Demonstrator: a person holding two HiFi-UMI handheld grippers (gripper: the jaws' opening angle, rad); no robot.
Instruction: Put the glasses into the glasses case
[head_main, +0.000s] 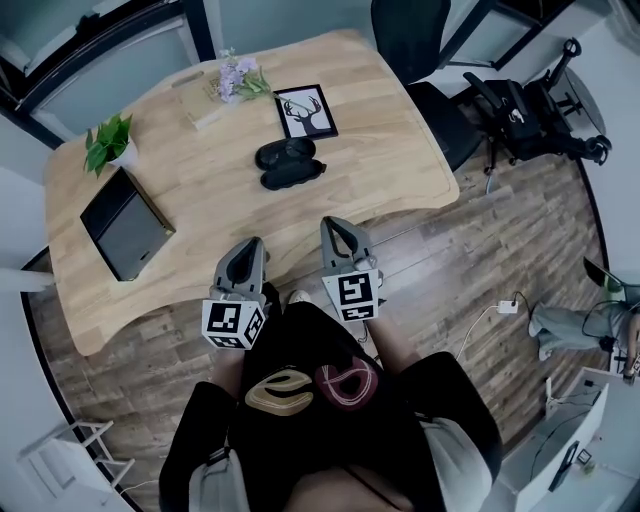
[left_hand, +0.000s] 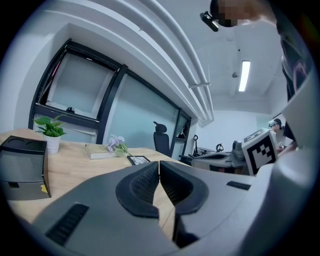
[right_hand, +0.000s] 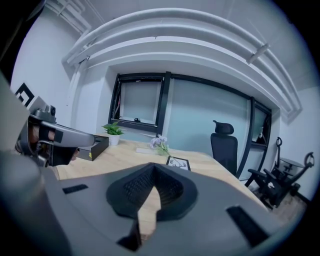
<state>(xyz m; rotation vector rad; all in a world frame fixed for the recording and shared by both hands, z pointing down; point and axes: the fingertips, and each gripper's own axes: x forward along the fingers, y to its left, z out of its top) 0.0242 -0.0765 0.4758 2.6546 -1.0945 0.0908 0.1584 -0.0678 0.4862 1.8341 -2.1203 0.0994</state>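
Standing on plank floor (head_main: 480, 250), curved wooden table (head_main: 220, 200), office chair (head_main: 420, 50), left gripper (head_main: 255, 244) and right gripper (head_main: 335, 223) closed, empty.

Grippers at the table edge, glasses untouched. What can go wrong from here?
The left gripper and right gripper are both shut and empty: reaching in like that would push the glasses, not grasp them. Glasses and case lie side by side, dark and close, so a pinch could catch or knock the wrong one.

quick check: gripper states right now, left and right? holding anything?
Left gripper: closed, jaws together, holding nothing.
Right gripper: closed, jaws together, holding nothing.
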